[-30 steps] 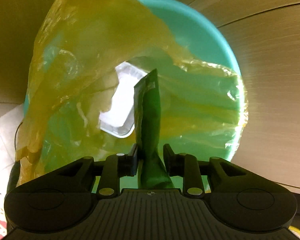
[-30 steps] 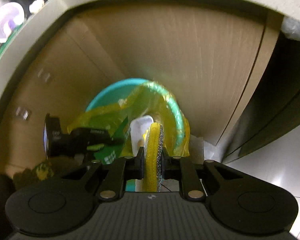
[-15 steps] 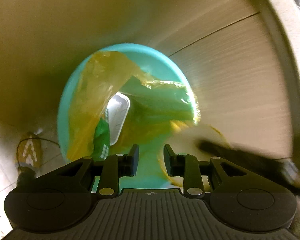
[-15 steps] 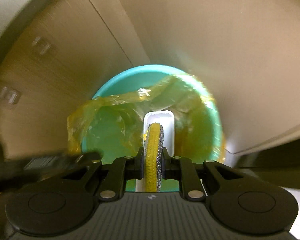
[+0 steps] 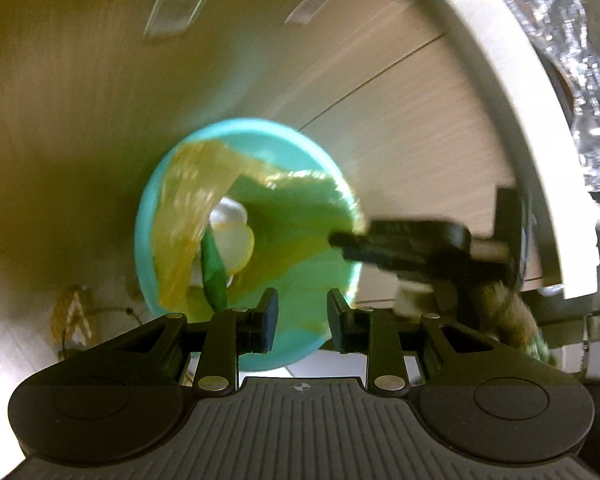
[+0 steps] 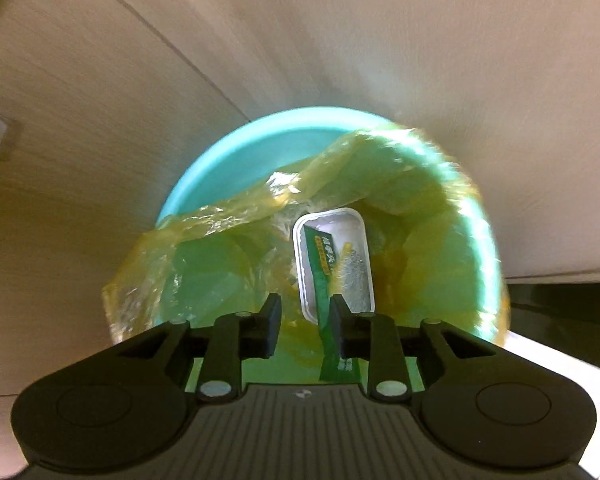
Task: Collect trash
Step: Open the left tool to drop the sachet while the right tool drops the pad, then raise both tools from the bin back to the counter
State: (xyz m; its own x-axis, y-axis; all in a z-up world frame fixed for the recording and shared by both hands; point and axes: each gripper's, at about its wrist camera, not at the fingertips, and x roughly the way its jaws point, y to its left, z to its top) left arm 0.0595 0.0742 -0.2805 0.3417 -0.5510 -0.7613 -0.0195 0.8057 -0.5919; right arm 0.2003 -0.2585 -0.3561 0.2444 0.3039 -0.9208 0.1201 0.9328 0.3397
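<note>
1. Left wrist view. My left claw point(image 5: 299, 316): spread, nothing between the pads. Beyond it, the teal bin point(image 5: 148, 216) with its yellow liner bag point(image 5: 188, 216), standing against wooden cabinet fronts. Contents showing: green wrapper point(image 5: 214, 272) and a pale yellow-rimmed piece, too blurred to name. My right claw point(image 5: 342, 244) reaches in from the right, over the bin's rim.

2. Right wrist view. My right claw point(image 6: 306, 316): jaws have just been opening, now parted and empty. Directly below, inside the liner bag point(image 6: 220, 224), a white plastic tray point(image 6: 332, 264) holding the green wrapper point(image 6: 324, 280) and the yellow scouring sponge point(image 6: 352, 268), blurred.

3. Status, as I judge it: three items binned. Whether more trash waits elsewhere, no view shows.
</note>
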